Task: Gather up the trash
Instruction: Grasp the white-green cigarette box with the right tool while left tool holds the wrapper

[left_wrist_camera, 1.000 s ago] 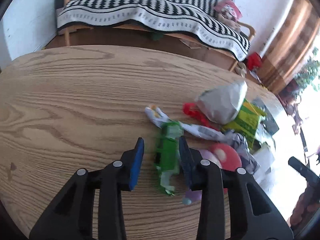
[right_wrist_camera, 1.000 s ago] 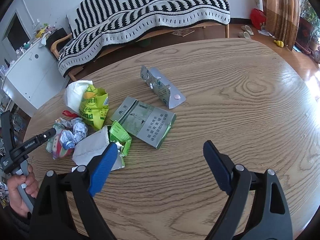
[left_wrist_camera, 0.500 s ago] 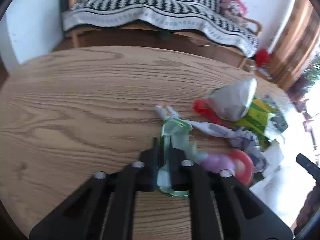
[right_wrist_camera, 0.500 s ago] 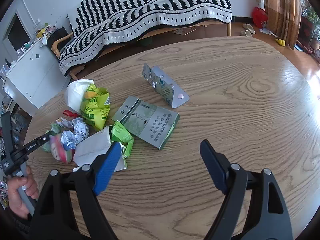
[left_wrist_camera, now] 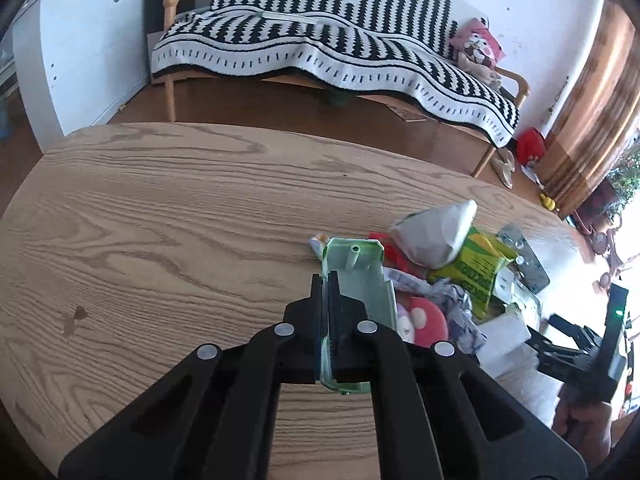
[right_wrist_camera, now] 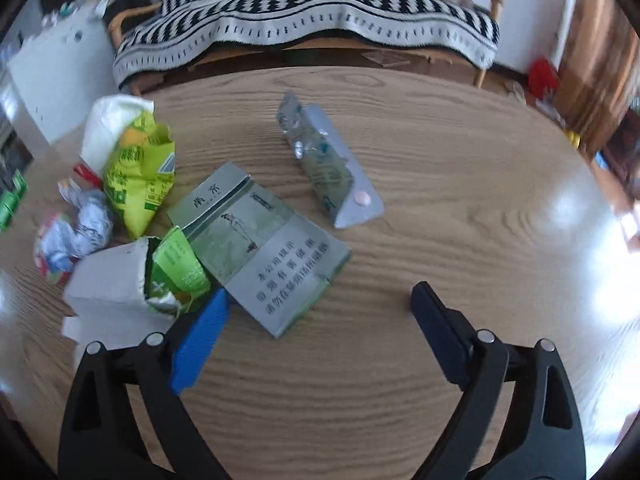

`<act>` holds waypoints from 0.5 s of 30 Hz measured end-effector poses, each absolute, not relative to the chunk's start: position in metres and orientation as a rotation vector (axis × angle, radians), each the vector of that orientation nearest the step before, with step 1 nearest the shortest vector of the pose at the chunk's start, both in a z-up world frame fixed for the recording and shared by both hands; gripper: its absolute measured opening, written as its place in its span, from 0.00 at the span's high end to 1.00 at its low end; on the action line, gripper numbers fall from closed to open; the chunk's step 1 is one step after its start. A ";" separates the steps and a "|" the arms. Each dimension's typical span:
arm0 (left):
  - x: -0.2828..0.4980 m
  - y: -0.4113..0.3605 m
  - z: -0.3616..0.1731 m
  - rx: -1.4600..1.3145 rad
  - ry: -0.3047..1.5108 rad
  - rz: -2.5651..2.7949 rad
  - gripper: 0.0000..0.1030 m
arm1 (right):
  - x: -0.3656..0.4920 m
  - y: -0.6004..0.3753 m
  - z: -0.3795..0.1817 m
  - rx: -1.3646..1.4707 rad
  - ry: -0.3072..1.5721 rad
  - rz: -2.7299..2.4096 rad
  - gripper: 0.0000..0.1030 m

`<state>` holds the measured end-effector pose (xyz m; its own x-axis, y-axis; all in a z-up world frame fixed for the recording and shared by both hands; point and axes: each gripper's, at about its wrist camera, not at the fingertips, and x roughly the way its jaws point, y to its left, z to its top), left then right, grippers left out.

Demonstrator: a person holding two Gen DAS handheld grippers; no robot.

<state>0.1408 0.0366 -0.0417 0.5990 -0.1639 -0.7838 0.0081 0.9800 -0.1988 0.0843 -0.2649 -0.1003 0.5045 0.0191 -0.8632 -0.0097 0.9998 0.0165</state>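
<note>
Held trash: a see-through green plastic tray (left_wrist_camera: pixel 362 280) is pinched along one edge by the left gripper (left_wrist_camera: pixel 326 312). It tilts up off the round wooden table (left_wrist_camera: pixel 160 220).
Left gripper: its black jaws are squeezed tight on the tray's thin wall.
Trash pile: the rest lies just to the right of the tray. There is a crumpled white paper bag (left_wrist_camera: pixel 434 234), a yellow and green snack wrapper (left_wrist_camera: pixel 478 268), a red and white round wrapper (left_wrist_camera: pixel 424 318) and a scrunched silver foil wrapper (left_wrist_camera: pixel 458 306).
Right gripper: the right gripper (right_wrist_camera: pixel 320 308) hangs over the table with its jaws wide and opening more. Nothing is gripped. Its blue pad (right_wrist_camera: pixel 200 336) is just beside the pile.
Flat box: a squashed grey and green cardboard box (right_wrist_camera: pixel 260 248) lies partly between those jaws.
Torn box: a ripped white cardboard box (right_wrist_camera: pixel 108 280) has a bright green wrapper (right_wrist_camera: pixel 176 268) poking out.
Pill sheet: a folded silver pill sheet (right_wrist_camera: pixel 332 168) with one pink pill lies a little apart.
Room: a sofa with a black and white striped blanket (left_wrist_camera: pixel 320 48) stands behind the table.
</note>
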 end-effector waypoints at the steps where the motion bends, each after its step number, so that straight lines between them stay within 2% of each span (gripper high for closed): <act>1: 0.140 0.036 -0.042 -0.184 0.927 -0.104 0.98 | 0.086 -0.260 -0.100 0.001 1.033 0.033 0.12; 7: 0.139 0.028 -0.043 -0.188 0.940 -0.121 0.98 | 0.107 -0.241 -0.100 -0.099 1.009 0.108 0.10; 12: 0.140 0.023 -0.040 -0.172 0.933 -0.132 0.98 | 0.122 -0.253 -0.102 -0.039 1.005 0.131 0.09; 13: 0.139 0.022 -0.040 -0.170 0.932 -0.132 0.98 | 0.122 -0.252 -0.102 -0.044 1.002 0.132 0.13; 14: 0.139 0.021 -0.040 -0.170 0.932 -0.134 0.98 | 0.119 -0.249 -0.100 -0.046 0.990 0.149 0.26; 15: 0.139 0.019 -0.039 -0.171 0.932 -0.135 0.98 | 0.117 -0.247 -0.098 -0.048 0.986 0.153 0.32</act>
<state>0.1386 0.0193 -0.0393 0.5892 -0.1893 -0.7855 0.0421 0.9780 -0.2041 0.1173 -0.2471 -0.0977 0.5423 0.1069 -0.8334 -0.1506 0.9882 0.0287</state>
